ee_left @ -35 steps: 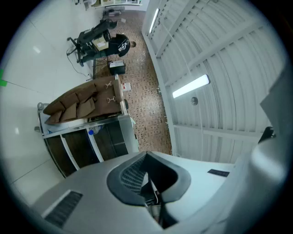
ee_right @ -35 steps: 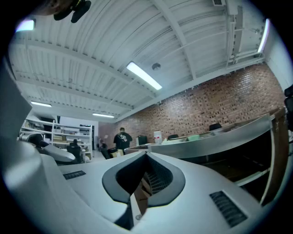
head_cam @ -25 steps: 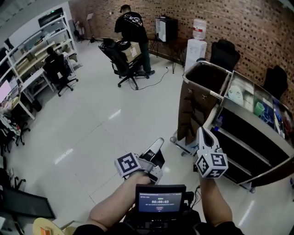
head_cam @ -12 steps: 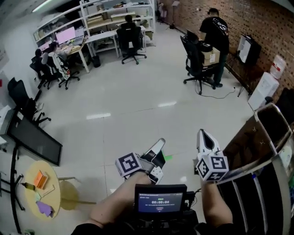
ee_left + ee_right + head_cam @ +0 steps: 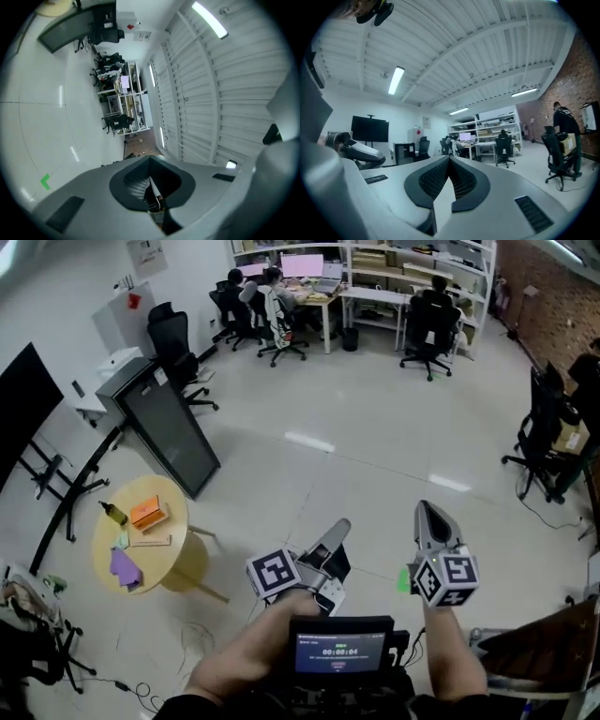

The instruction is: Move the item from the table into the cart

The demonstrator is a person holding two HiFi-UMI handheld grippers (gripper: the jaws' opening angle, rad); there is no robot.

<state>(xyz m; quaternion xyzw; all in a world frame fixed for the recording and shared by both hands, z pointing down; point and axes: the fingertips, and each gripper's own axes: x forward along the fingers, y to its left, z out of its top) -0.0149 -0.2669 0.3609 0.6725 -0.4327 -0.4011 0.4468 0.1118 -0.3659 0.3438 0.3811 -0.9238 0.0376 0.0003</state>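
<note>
Only the head view shows the table (image 5: 172, 554) far left, orange item (image 5: 148, 513) on it, while each gripper view shows its own jaws, left gripper (image 5: 150, 160) and right gripper (image 5: 449, 159), pressed together, empty.

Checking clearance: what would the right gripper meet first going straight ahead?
Nothing near: the right gripper points level across open floor toward the far desks, probably the first thing met.
</note>
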